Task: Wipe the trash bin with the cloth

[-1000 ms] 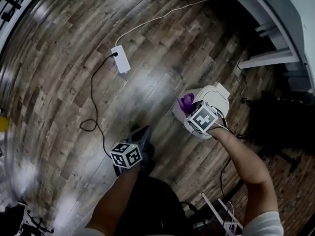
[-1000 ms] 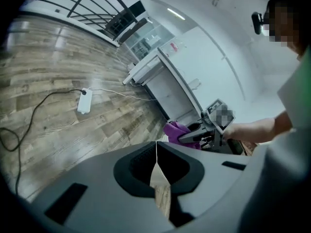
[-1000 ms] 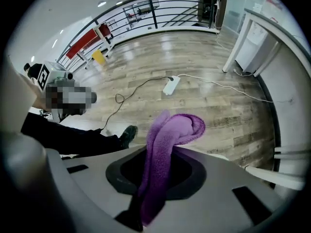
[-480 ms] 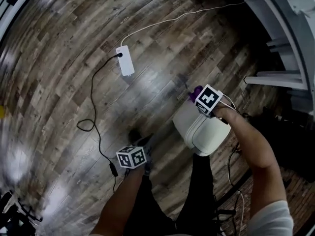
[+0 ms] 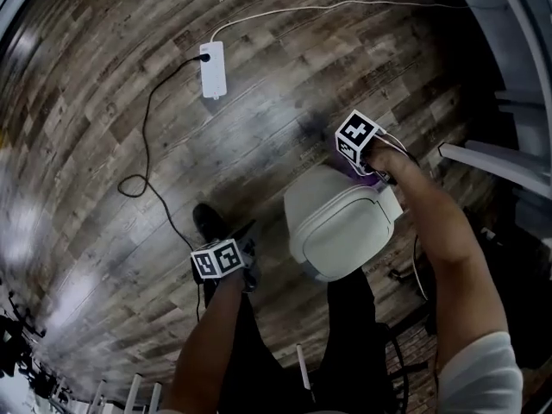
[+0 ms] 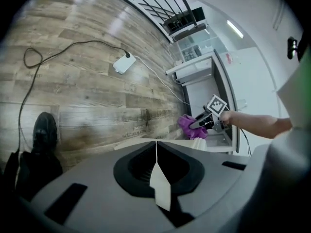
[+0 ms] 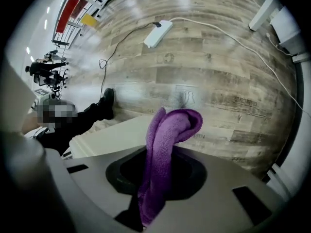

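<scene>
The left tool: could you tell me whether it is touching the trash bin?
Apart. The head view shows a strip of wooden floor between the left tool and the trash bin; its shut jaws hold nothing.

Power strip (image 5: 213,69) on wood floor (image 5: 103,102), well ahead of jaws; black cord (image 5: 142,158) runs toward left jaws; shoe (image 5: 210,223) just beside them.

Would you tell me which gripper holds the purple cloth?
The right gripper, at the far edge of the bin, is shut on the cloth; the left gripper is shut on nothing.
</scene>
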The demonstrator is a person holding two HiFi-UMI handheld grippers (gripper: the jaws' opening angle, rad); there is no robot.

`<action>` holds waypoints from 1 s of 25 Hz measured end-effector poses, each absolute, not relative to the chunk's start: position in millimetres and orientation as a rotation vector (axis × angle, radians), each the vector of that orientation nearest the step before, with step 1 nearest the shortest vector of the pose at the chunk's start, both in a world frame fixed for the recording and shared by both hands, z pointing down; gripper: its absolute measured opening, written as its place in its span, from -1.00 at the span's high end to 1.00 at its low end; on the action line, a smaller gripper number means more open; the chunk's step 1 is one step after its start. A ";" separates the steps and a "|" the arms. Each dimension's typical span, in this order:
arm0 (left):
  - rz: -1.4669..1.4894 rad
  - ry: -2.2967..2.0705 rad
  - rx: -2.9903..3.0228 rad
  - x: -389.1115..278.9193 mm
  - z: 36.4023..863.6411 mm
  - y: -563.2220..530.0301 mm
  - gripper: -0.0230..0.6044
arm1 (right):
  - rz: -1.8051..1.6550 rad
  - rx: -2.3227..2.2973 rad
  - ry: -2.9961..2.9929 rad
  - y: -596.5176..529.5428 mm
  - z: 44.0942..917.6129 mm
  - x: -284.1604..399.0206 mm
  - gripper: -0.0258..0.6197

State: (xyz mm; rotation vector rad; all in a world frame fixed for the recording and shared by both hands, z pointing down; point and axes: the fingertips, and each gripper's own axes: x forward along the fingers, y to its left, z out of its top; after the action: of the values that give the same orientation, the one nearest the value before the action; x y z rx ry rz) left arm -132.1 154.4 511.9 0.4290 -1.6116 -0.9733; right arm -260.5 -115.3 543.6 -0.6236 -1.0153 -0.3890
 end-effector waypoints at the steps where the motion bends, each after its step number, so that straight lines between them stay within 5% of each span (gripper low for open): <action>1: -0.980 -1.603 0.427 -129.8 514.5 145.3 0.91 | -0.398 -0.624 -0.991 -123.7 550.1 -256.4 0.67; 25: -0.938 -1.415 0.469 -95.4 563.2 101.4 0.91 | -0.298 -0.548 -0.720 -142.9 605.6 -200.8 0.67</action>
State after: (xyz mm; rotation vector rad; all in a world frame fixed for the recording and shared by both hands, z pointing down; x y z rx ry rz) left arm -95.4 101.4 563.2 0.4694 -1.4152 -0.9383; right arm -200.8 -142.9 605.6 -0.5477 -0.7196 -0.2975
